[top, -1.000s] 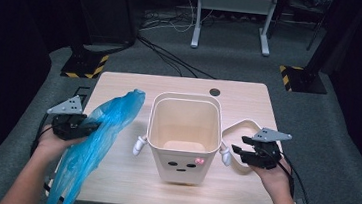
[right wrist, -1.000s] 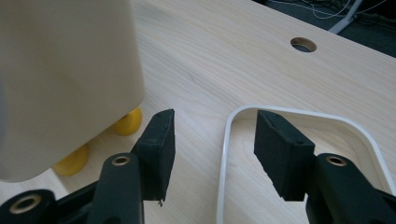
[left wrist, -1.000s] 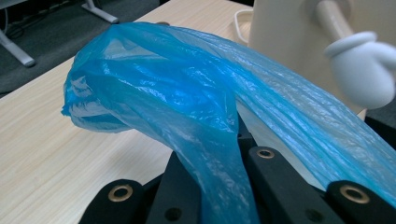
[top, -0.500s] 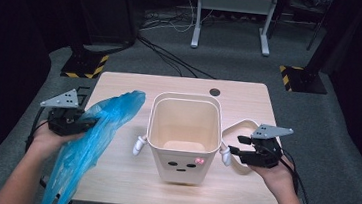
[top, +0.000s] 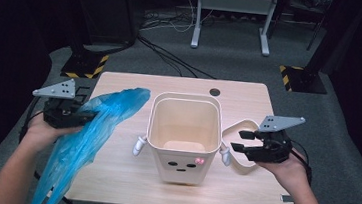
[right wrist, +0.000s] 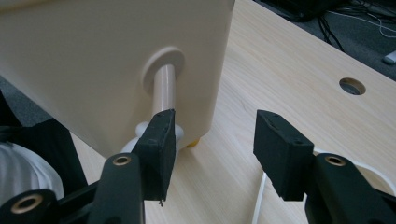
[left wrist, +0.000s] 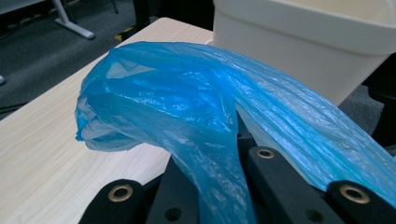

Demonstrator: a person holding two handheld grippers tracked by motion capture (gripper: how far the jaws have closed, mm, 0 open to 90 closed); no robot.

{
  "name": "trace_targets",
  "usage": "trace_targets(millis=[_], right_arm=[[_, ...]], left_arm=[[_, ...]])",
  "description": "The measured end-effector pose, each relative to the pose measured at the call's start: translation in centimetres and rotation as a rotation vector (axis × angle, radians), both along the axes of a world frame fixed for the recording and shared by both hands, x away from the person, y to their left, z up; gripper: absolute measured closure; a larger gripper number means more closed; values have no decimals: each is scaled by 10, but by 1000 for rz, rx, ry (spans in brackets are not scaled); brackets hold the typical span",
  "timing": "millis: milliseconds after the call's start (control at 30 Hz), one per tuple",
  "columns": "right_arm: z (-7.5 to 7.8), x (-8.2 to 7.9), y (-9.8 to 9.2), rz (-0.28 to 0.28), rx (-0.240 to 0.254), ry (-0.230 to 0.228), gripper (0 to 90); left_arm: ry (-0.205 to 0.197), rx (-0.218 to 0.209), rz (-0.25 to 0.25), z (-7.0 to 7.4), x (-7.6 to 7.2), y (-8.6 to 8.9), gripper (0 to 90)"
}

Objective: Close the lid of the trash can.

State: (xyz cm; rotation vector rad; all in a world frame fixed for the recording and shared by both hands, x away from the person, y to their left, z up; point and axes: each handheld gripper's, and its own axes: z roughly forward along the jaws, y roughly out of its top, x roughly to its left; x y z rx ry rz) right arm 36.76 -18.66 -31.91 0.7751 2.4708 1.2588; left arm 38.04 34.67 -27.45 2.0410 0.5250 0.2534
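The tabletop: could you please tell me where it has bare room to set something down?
The table is bare along its front edge, before the cream bin, and across the back strip around the round hole. It is crowded left of the bin, under the blue bag, and right, where the ring-shaped lid lies.

A light wooden bench with a round cable hole near its far edge is seen. A cream bin with a printed face stands on it, and a cream lid lies flat just beside the bin.
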Motion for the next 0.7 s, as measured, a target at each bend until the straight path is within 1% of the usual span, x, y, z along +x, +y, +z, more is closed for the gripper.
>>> trace_targets(millis=[33, 133, 167, 200, 233, 333, 467, 567, 700], right_arm=[[5, 0, -2, 7, 1, -2, 478], [11, -1, -4, 14, 6, -1, 479], [11, -1, -4, 14, 6, -1, 479], [15, -2, -5, 22, 11, -3, 479], [17, -2, -5, 26, 15, -3, 479], [20, -3, -6, 36, 22, -6, 479], [29, -6, -5, 57, 42, -13, 479], [32, -7, -4, 66, 44, -14, 479], [38, -8, -4, 73, 53, -18, 479]], left_arm=[[-7, -1, -13, 6, -1, -1, 868], [-10, 3, -30, 15, -3, -2, 868], [-10, 3, -30, 15, -3, -2, 869], [-14, 6, -42, 20, -4, -4, 869], [-15, 7, -47, 22, -4, -4, 869], [-15, 14, -55, 25, -5, -6, 869], [-10, 14, -80, 31, -6, -9, 869], [-10, 16, -86, 33, -7, -10, 869], [-5, 6, -104, 39, -8, -12, 869]])
